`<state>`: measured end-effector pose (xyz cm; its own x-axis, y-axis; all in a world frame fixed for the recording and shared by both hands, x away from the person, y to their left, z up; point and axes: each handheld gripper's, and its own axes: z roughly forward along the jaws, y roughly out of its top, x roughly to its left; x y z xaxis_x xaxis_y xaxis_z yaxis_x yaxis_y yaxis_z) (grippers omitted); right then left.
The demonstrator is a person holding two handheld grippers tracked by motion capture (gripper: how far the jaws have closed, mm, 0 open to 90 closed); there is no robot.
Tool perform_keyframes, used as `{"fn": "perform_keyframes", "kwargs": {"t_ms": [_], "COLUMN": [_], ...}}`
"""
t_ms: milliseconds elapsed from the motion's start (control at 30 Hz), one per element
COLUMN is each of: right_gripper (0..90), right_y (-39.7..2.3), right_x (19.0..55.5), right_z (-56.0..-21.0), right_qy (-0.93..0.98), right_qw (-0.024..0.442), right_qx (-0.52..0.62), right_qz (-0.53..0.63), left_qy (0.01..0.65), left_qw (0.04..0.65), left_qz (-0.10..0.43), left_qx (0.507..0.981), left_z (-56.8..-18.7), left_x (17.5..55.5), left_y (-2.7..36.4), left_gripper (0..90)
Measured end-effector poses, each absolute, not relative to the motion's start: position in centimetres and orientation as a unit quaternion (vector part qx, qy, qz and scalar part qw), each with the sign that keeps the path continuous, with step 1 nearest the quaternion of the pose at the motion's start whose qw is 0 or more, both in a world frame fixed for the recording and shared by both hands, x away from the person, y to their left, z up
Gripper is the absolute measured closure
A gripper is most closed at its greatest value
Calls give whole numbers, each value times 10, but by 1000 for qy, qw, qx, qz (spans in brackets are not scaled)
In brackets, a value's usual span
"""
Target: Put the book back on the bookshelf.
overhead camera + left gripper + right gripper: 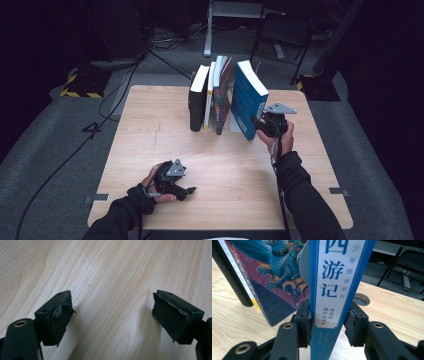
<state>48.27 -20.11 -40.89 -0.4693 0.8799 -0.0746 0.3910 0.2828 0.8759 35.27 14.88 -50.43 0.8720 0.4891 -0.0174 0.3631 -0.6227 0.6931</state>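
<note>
A blue book [247, 97] stands tilted on the wooden table [150, 130], to the right of a row of three other books. My right gripper [260, 125] reaches in from the right at its near lower corner. In the right gripper view its jaws [328, 325] sit on either side of the blue book's spine [332, 290], with both pads against the covers. My left gripper [187, 191] rests low near the table's front edge. It is open [112, 317] with only bare wood between its pads.
Left of the blue book stand a colourful book [223, 95], a thin white one [210, 95] and a black one [198, 97]. A round cable hole [361, 299] lies in the table behind the blue book. A chair [280, 30] and cables are on the floor beyond.
</note>
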Motion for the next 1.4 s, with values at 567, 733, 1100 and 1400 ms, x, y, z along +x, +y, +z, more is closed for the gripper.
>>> {"fn": "perform_keyframes", "kwargs": {"t_ms": [567, 733, 1100, 1400], "right_gripper": [385, 355, 333, 312], "right_y": [-226, -233, -250, -266], "right_x": [449, 435, 407, 387], "right_z": [-396, -397, -406, -417], "right_qy": [799, 814, 832, 847], "right_qw": [277, 271, 272, 264], "right_qx": [376, 356, 332, 313], "right_qz": [378, 369, 350, 338], "left_qy": [237, 237, 237, 238], "left_qw": [363, 363, 364, 364], "left_qz": [87, 86, 86, 86], "left_qx": [897, 897, 896, 896], "left_z": [-504, -504, -504, -504], "left_x": [353, 353, 353, 353], "left_y": [149, 148, 148, 147], "left_gripper": [167, 167, 166, 166]}}
